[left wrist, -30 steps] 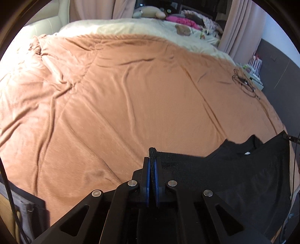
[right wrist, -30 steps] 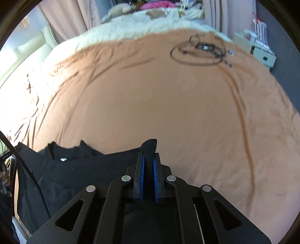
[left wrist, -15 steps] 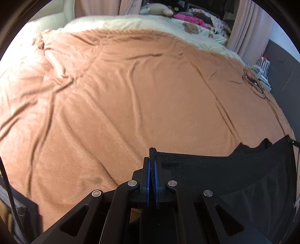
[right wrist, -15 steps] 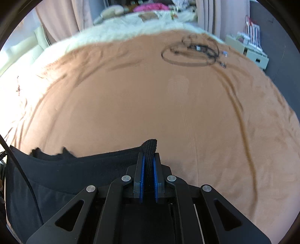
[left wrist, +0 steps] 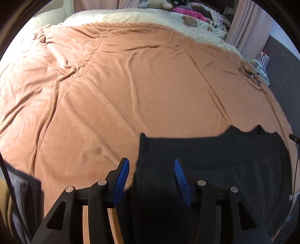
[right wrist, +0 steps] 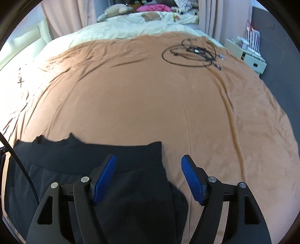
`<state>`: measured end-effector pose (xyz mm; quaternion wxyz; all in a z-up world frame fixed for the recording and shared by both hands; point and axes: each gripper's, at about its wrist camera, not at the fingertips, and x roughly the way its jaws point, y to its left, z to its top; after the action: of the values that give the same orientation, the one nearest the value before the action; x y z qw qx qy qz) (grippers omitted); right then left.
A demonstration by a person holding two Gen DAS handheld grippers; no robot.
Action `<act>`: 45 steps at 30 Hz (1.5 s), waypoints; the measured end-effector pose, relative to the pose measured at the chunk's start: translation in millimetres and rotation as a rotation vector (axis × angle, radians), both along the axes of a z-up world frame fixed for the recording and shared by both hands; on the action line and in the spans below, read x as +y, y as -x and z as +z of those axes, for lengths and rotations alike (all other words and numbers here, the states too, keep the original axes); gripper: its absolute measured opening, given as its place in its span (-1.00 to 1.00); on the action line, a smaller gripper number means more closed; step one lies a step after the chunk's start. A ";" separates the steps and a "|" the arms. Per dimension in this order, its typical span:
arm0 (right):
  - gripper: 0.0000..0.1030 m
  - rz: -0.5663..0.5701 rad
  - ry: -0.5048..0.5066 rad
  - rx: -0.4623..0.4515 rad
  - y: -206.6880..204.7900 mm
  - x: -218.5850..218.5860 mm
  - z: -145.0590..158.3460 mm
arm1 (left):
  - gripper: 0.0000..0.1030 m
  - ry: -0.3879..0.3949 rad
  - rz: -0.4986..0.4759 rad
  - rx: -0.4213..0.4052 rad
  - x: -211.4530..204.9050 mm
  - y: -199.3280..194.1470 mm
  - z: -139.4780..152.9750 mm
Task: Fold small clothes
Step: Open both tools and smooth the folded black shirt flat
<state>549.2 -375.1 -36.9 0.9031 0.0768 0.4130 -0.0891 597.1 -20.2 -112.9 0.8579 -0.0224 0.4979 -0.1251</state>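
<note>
A black garment [left wrist: 215,165] lies on the near edge of a bed covered by a brown blanket [left wrist: 131,84]. Its left corner sits between the blue pads of my left gripper [left wrist: 151,163], whose jaws are opening; the pads stand clear of the cloth. In the right wrist view the same black garment [right wrist: 93,159] spreads to the left, its right corner lying under my right gripper [right wrist: 148,161]. That gripper's jaws are opening too, and neither pad presses on the fabric.
A coil of black cables [right wrist: 193,54] lies on the blanket at the far right. Cream bedding with soft toys and pink cloth [right wrist: 151,8] fills the far end. Shelving with boxes [right wrist: 249,50] stands by the right wall. Curtains hang behind.
Both grippers were shut on the garment's top corners and have let go; the jaws now stand apart. The black cloth has dropped flat onto the blanket, further from the cameras.
</note>
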 end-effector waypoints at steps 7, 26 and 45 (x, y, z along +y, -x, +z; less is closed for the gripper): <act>0.37 0.040 0.001 -0.036 62.2 31.4 18.2 | 0.02 0.049 0.029 0.008 9.9 58.3 7.4; 0.37 0.138 -0.054 -0.052 156.5 133.0 5.4 | 0.02 0.139 0.122 0.037 35.5 181.2 -15.2; -0.34 0.197 -0.181 0.044 180.3 182.1 -51.6 | 0.02 0.417 0.248 0.157 83.5 235.4 -49.1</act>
<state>368.8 -193.0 -88.5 0.8875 0.1148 0.4448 0.0360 361.7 63.4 -162.0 0.8023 -0.2696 0.5197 -0.1168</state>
